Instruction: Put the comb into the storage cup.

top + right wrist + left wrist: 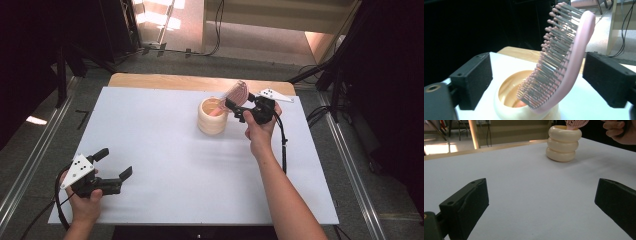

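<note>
Standing handle-down in the cream holder [212,116], the pink brush [236,93] leans toward your right gripper [236,109] near the table's [150,140] far edge. High view: both forearms and both grippers, well apart, your left gripper [113,163] at the near left corner with jaws spread over bare table. Right gripper view: bristles facing left and the brush head between the spread jaws, neither pad pressing it. Left gripper view: the holder's [563,143] three stacked rings from the side and the brush head [576,123] at the top edge, beside your right hand [617,130].
</note>
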Motion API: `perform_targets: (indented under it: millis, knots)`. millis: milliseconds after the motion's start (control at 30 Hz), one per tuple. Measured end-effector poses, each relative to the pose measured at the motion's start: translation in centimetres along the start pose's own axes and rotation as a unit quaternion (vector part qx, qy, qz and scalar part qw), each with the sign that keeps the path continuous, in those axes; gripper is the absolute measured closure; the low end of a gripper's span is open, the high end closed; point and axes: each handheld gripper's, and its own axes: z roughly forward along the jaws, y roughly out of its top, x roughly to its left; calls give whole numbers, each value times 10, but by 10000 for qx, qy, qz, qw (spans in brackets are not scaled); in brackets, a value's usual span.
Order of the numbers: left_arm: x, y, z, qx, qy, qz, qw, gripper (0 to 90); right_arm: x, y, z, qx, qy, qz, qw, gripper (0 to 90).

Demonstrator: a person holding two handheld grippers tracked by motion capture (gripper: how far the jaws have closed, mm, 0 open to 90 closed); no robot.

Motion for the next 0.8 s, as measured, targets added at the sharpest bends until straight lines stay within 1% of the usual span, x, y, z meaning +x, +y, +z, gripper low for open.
perform_targets:
  millis: [33, 133, 167, 233, 333, 500, 700, 800]
  knots:
    - [0, 0, 0, 5, -2, 5, 10000, 0, 1, 0, -1, 7, 10, -59, 10000, 3]
    - [0, 0, 0, 5, -1, 0, 10000, 0, 3, -1, -4, 24, 39, -167, 9998, 0]
    - [0, 0, 0, 4, -2, -1, 10000, 0, 4, -1, -6, 35, 47, -243, 9997, 0]
    - [0, 0, 0, 6, -2, 0, 10000, 0, 6, -2, -9, 53, 1, -312, 9995, 0]
    - [0, 0, 0, 2, -7, -3, 10000, 0, 9, -4, -13, 93, -4, -364, 9993, 0]
    - [0, 0, 0, 7, -8, 7, 10000, 0, 11, -8, -20, 50, -66, -518, 9986, 0]
    - [0, 0, 0, 11, -5, 8, 10000, 0, 12, -12, -32, 17, -106, -591, 9982, 0]
    - [0, 0, 0, 7, 4, 9, 10000, 0, 11, -15, -38, -9, -90, -605, 9981, 0]
